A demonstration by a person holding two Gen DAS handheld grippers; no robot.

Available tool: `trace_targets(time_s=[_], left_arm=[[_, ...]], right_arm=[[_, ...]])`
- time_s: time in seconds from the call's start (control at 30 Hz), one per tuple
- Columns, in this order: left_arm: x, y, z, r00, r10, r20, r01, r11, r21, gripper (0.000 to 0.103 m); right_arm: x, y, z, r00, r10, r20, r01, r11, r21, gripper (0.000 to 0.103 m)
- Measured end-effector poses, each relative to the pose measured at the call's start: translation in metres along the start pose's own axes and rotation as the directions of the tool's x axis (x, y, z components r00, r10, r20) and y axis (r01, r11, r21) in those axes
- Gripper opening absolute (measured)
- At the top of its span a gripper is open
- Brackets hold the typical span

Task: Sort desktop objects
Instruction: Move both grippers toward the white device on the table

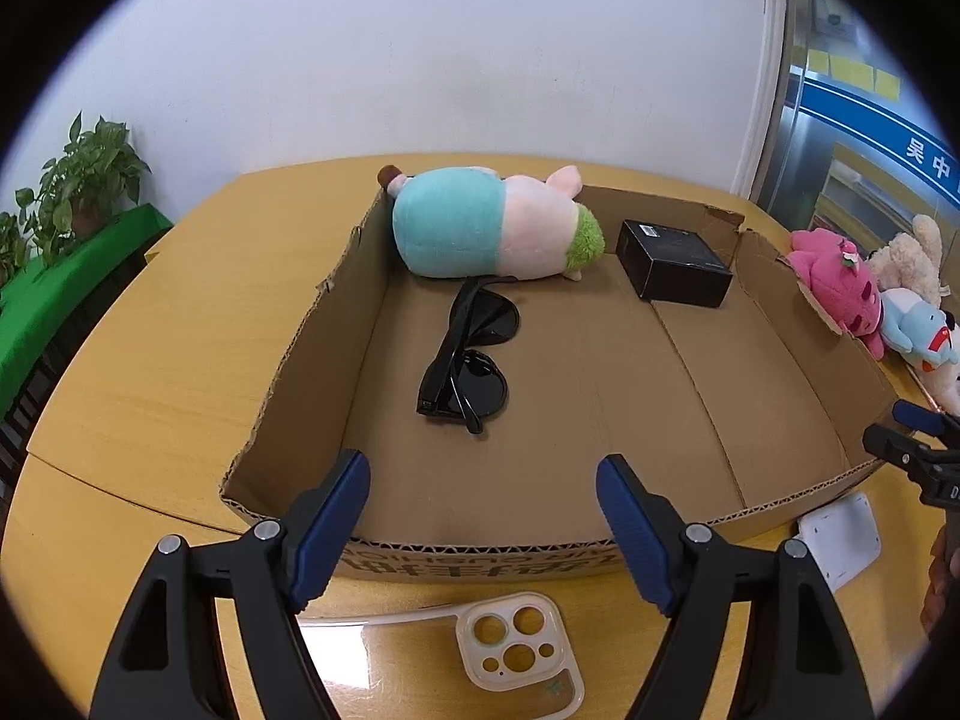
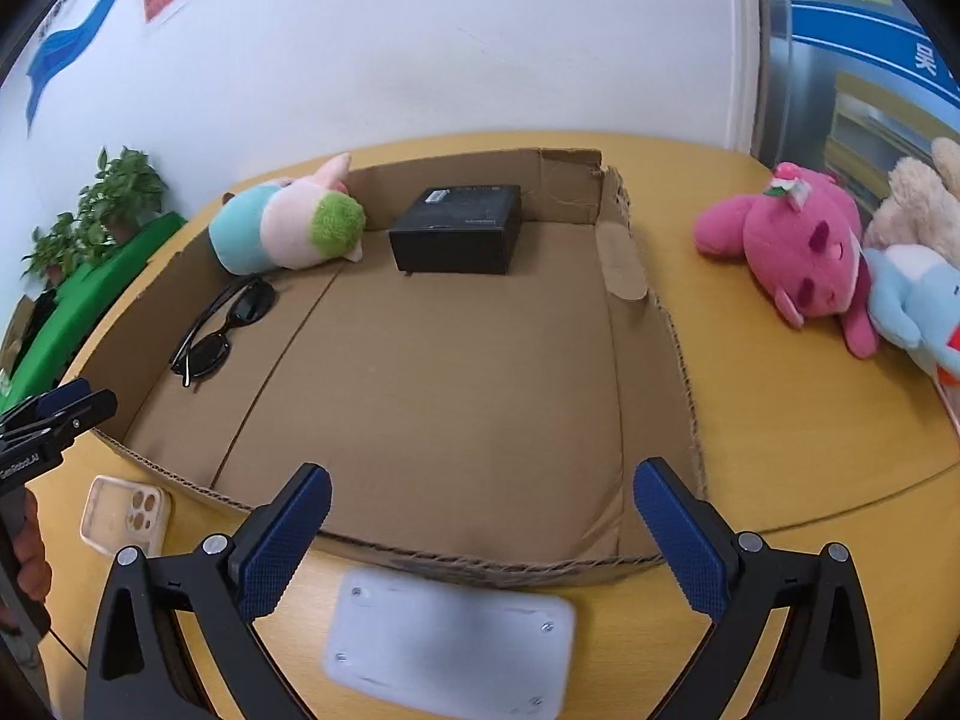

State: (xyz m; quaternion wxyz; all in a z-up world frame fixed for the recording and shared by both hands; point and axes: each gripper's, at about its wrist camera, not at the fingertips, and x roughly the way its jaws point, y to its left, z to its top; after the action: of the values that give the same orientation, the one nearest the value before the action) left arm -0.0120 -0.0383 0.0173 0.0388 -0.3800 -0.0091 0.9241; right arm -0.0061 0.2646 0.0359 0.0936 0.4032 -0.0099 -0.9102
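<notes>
Left wrist: left hand-held gripper (image 1: 483, 516) wide, empty.

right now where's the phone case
In the left wrist view, the phone case lies on the table just outside the cardboard tray's near wall, below the open left tongs.

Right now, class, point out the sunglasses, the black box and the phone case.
sunglasses (image 1: 477, 384), left wrist view, on the nearer lens.
black box (image 2: 465, 207), right wrist view, on its top face.
phone case (image 1: 519, 642), left wrist view, beside the camera cutouts.
</notes>
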Motion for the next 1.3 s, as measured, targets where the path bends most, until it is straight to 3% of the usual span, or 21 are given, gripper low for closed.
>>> trace_targets(time_s=[0.17,0.33,0.43,0.57,0.73,0.83,0.97,1.07,1.2,1.3], left_arm=[[-0.004,-0.004,-0.004,1.0,-0.015,0.001,0.015,1.0,0.023,0.078],[-0.016,-0.008,-0.001,0.999,0.039,0.019,-0.039,0.998,0.042,0.078],[-0.038,-0.016,-0.001,0.998,-0.031,0.054,0.029,0.999,0.028,0.078],[-0.04,-0.039,-0.01,0.985,-0.173,-0.008,0.173,0.984,0.031,0.078],[-0.014,-0.077,-0.029,0.946,-0.285,-0.151,0.295,0.954,0.047,0.078],[0.004,-0.103,-0.04,0.902,-0.356,-0.244,0.377,0.925,0.043,0.078],[0.033,-0.124,-0.046,0.833,-0.455,-0.314,0.468,0.883,-0.037,0.078],[0.047,-0.132,-0.048,0.803,-0.493,-0.334,0.49,0.866,-0.1,0.078],[0.052,-0.135,-0.051,0.776,-0.516,-0.362,0.514,0.851,-0.11,0.078],[0.045,-0.13,-0.055,0.78,-0.514,-0.358,0.516,0.851,-0.098,0.078]], right_arm=[[0.001,-0.008,0.001,1.0,-0.007,-0.008,0.007,1.0,-0.027,0.102],[-0.01,-0.019,0.002,1.0,0.03,-0.004,-0.03,1.0,-0.001,0.102],[-0.031,-0.023,-0.007,0.996,0.087,0.01,-0.087,0.996,0.011,0.103],[-0.044,-0.021,-0.036,0.979,0.194,-0.058,-0.194,0.981,0.006,0.103],[-0.016,-0.02,-0.068,0.953,0.228,-0.198,-0.228,0.973,0.021,0.103],[-0.002,-0.02,-0.073,0.944,0.231,-0.234,-0.232,0.972,0.027,0.103],[0.011,-0.017,-0.072,0.94,0.232,-0.25,-0.234,0.972,0.022,0.103],[0.013,-0.011,-0.074,0.94,0.222,-0.258,-0.233,0.972,-0.012,0.103],[0.004,-0.003,-0.082,0.921,0.27,-0.281,-0.284,0.959,-0.013,0.103],[-0.011,0.01,-0.095,0.887,0.354,-0.296,-0.372,0.928,-0.007,0.103]])
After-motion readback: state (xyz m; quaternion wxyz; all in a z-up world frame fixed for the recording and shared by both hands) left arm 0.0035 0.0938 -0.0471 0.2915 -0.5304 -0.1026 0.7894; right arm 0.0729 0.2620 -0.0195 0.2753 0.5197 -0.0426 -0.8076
